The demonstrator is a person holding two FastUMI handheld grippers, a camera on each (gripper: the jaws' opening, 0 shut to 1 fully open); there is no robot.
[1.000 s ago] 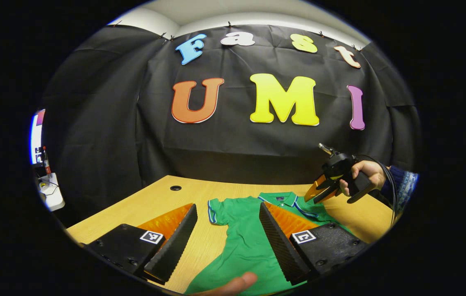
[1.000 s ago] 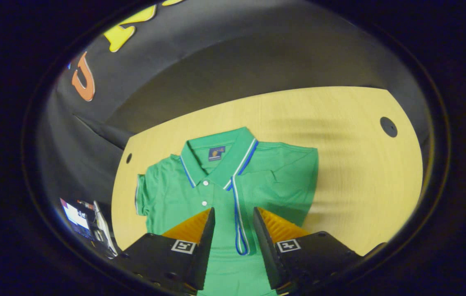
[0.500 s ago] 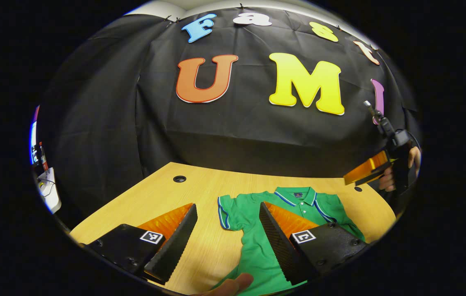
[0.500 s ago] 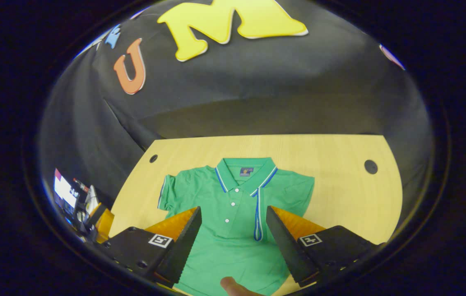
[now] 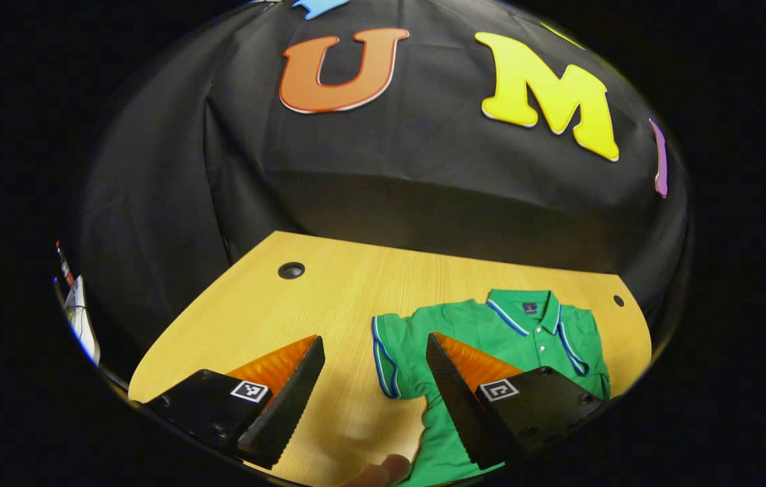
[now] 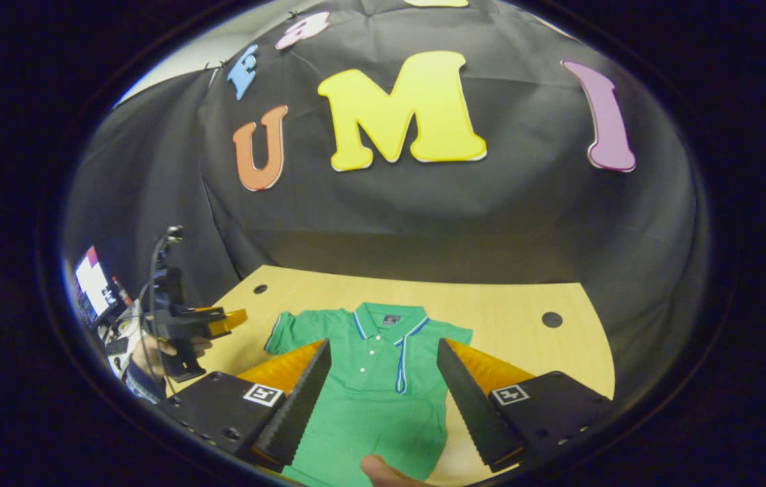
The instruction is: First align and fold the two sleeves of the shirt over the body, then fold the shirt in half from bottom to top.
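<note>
A green polo shirt with blue-and-white trim lies flat, collar toward the wall, on the wooden table. Its right sleeve is folded over the chest, the trim running down the middle. In the left gripper view the shirt lies at the right, and its left sleeve sticks out flat. My left gripper is open, above the table beside that sleeve. Above the shirt's lower body my right gripper is open. The right gripper view also shows the left gripper in a hand at the left.
The table has cable holes near its far corners. Beyond its left end stand a screen and clutter. Black cloth walls off the far side. A fingertip pokes in at the bottom of each view.
The right gripper opened wider, rose and drew back from over the collar to the near side. The left gripper shifted left, so the shirt slid rightward in its view.
</note>
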